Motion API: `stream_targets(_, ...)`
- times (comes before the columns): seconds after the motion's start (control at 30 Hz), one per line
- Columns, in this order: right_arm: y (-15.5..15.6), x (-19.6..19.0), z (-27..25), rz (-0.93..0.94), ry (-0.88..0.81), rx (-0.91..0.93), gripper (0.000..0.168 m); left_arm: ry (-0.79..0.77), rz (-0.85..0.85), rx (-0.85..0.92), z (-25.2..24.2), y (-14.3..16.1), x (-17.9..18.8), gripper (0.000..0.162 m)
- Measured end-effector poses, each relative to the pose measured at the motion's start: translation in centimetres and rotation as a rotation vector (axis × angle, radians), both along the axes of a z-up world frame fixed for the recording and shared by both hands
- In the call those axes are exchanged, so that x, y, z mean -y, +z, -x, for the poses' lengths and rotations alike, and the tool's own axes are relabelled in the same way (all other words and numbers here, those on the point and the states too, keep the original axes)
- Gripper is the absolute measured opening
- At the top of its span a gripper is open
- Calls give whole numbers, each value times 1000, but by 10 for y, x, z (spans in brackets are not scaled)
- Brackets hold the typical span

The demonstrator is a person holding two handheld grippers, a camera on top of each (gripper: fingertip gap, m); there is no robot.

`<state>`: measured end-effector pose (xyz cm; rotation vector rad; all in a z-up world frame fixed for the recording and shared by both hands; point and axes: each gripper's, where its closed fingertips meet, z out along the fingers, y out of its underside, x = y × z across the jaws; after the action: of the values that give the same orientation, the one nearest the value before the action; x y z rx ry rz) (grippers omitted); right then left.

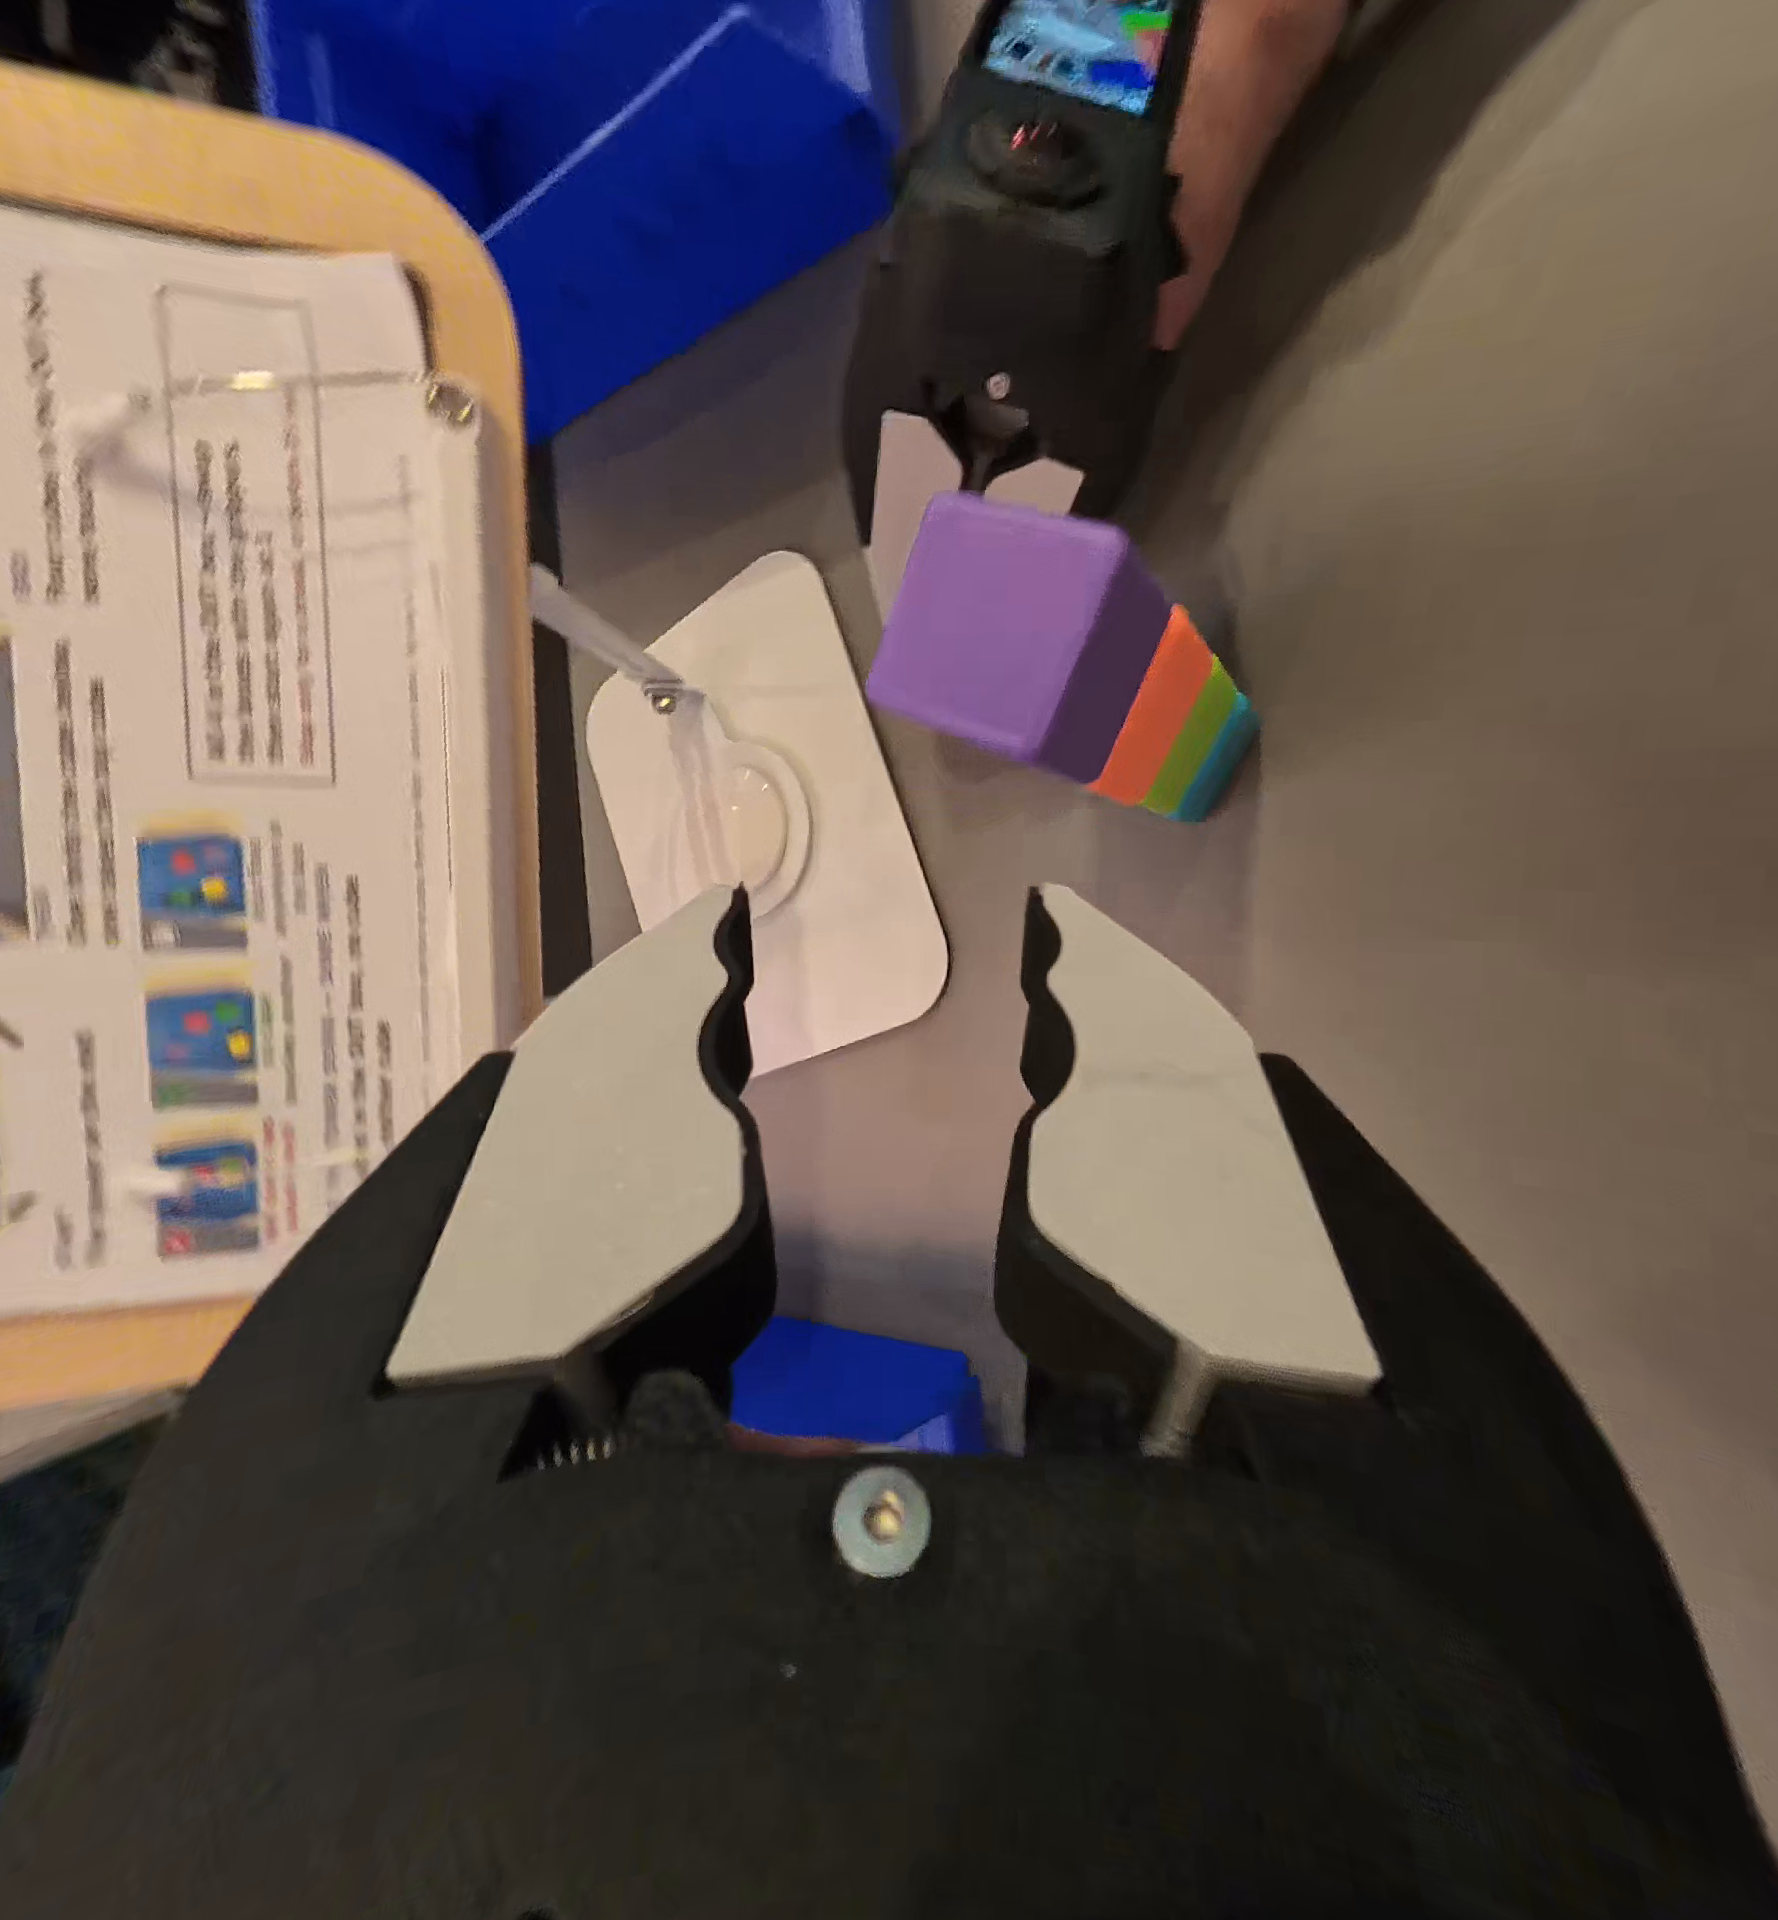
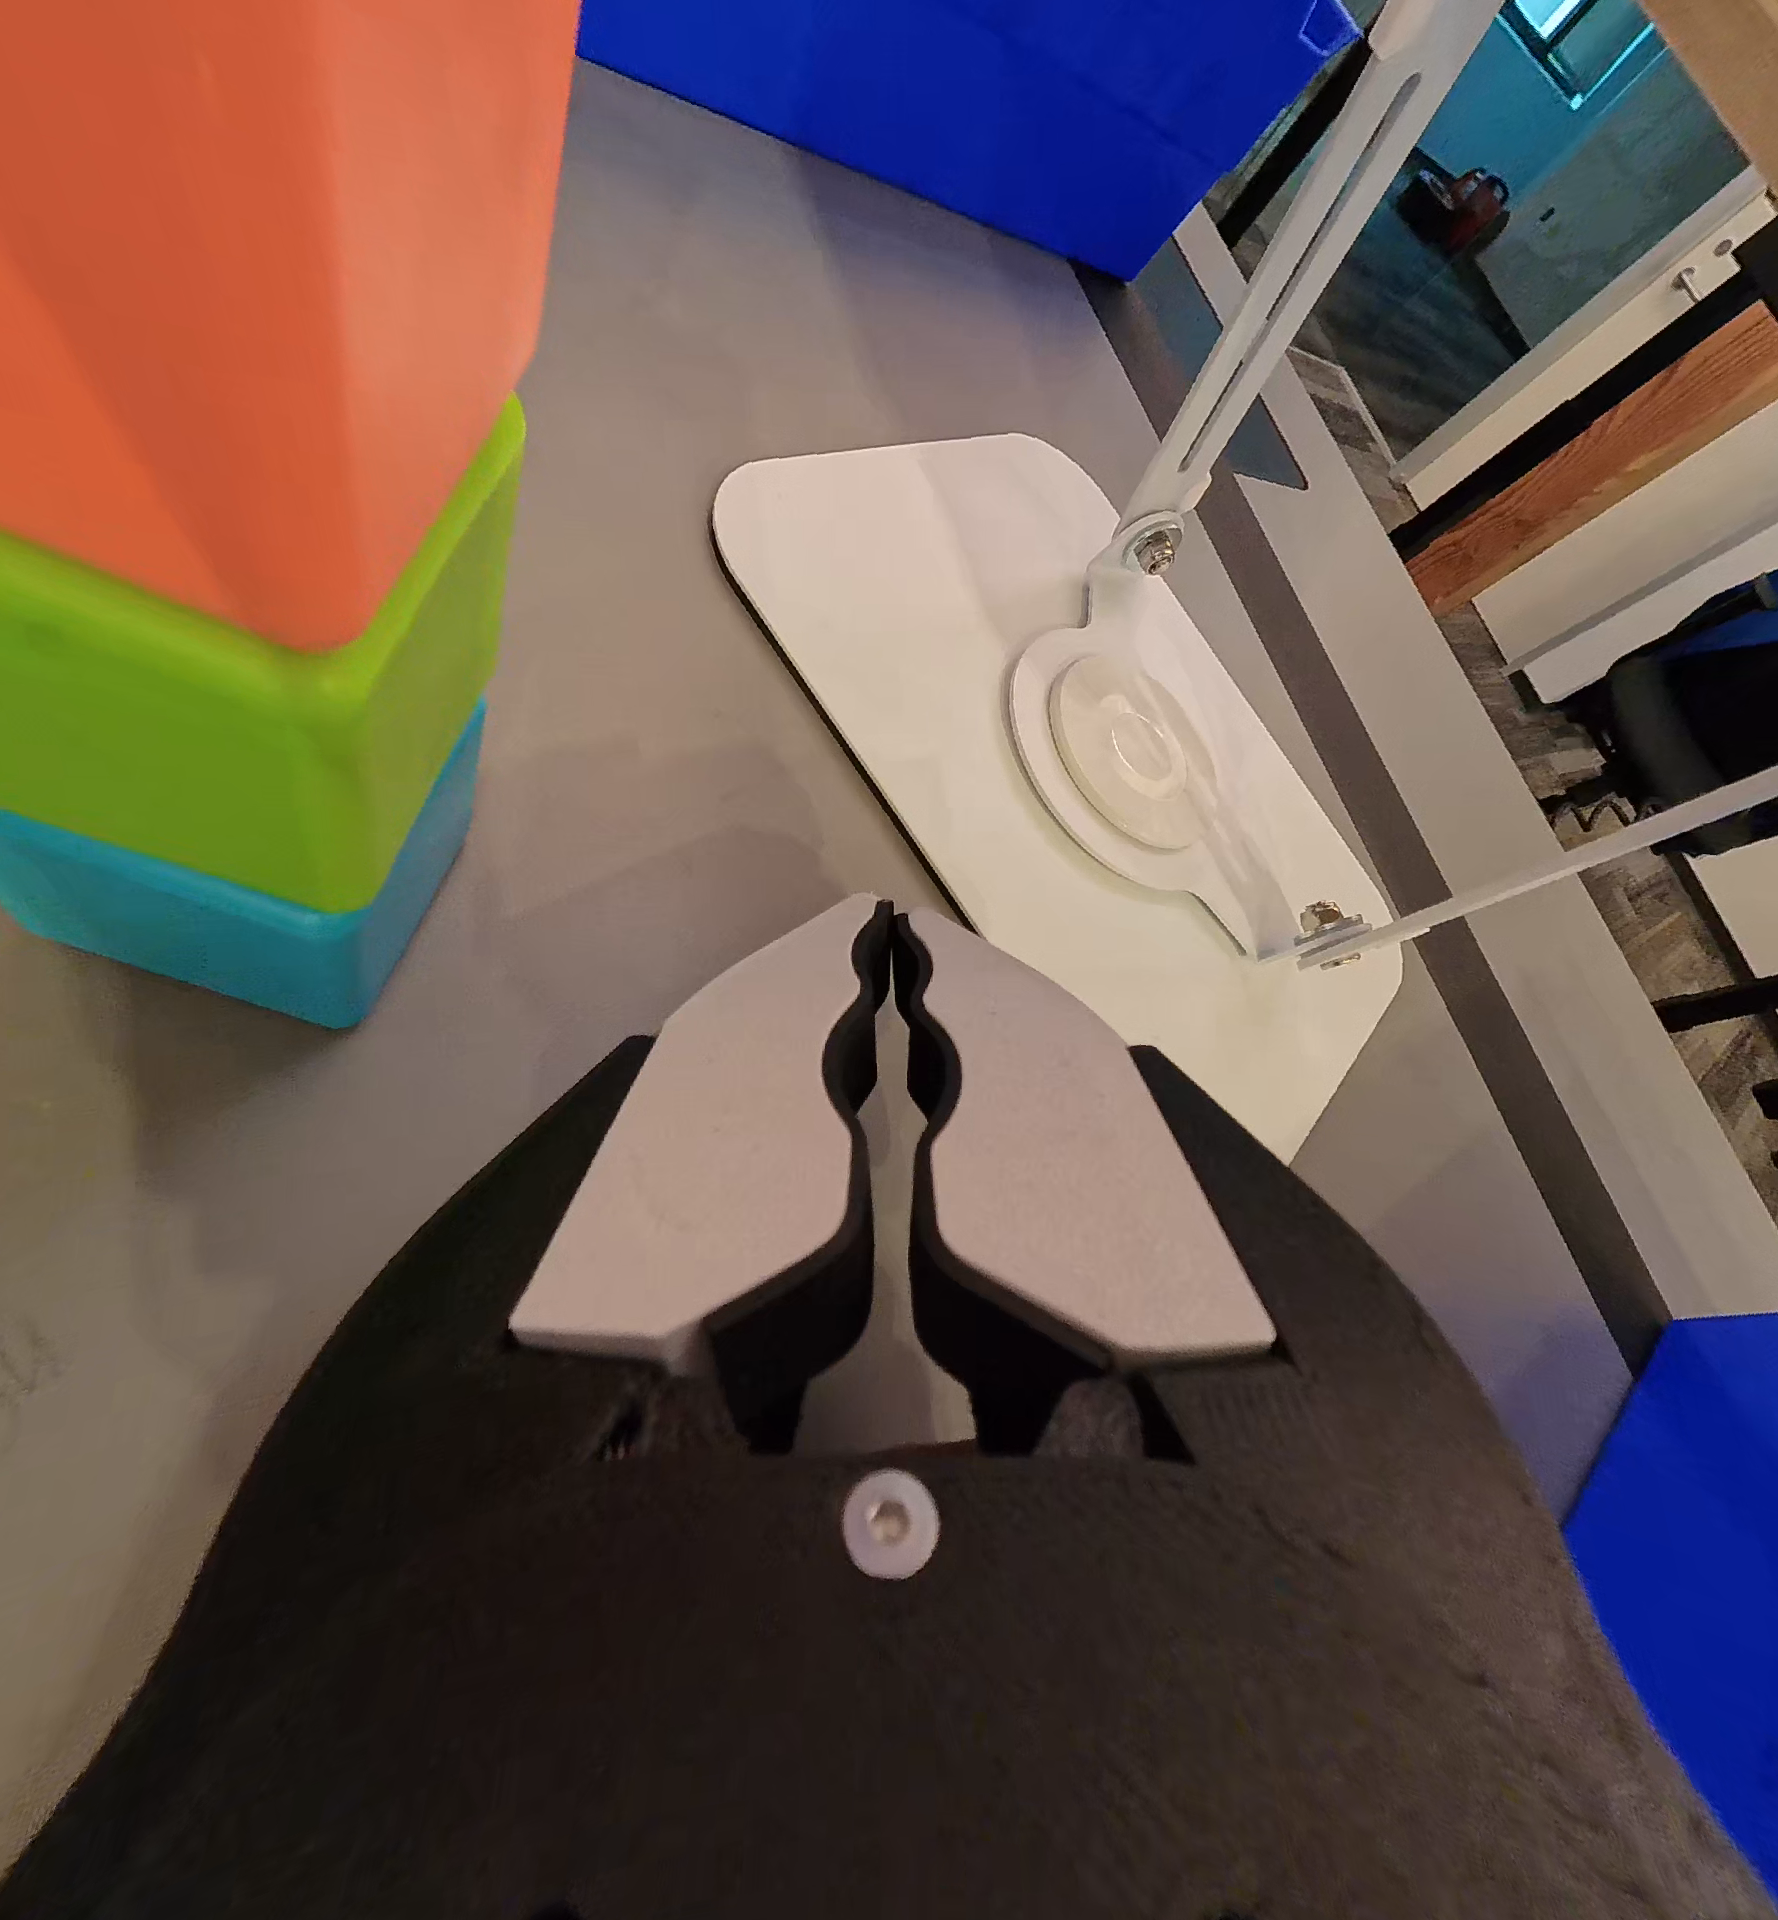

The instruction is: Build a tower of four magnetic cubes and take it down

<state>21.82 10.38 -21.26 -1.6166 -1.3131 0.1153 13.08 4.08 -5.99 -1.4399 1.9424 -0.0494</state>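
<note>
A tower of four cubes stands on the grey table: purple cube [image 1: 1010,613] on top, then orange cube [image 1: 1160,717], green cube [image 1: 1202,753], and teal cube [image 1: 1233,769] at the bottom. My left gripper [image 1: 890,914] is open and empty, high above the table, short of the tower. The right wrist view shows the orange cube [image 2: 230,301], green cube [image 2: 210,717] and teal cube [image 2: 178,925] at upper left. My right gripper [image 2: 890,920] is shut and empty, low beside the tower's base; it also shows in the left wrist view [image 1: 1010,312] behind the tower.
A white stand base plate [image 1: 781,810] with clear arms lies left of the tower; it also shows in the right wrist view [image 2: 916,644]. Blue bins [image 1: 594,197] stand at the back, one [image 2: 1737,1579] at the near right. A printed sheet [image 1: 189,748] lies on a wooden board at left. The left gripper's tips are roughly 20 cm from the right gripper's.
</note>
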Motion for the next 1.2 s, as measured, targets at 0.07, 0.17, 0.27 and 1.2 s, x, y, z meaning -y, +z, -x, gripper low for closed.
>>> stream_targets(0.07,0,0,0,0,-2,-1,0,92,-30,70,16,-8,-12,43)
stream_targets(0.17,1,-1,0,0,-5,-5,0,208,-20,191,31,-27,-24,35)
stream_targets(0.27,1,-1,-1,3,-10,-9,0,309,4,281,41,-49,-37,34)
stream_targets(1.2,4,-8,-9,10,-46,-37,0,697,155,421,61,-160,-89,1)
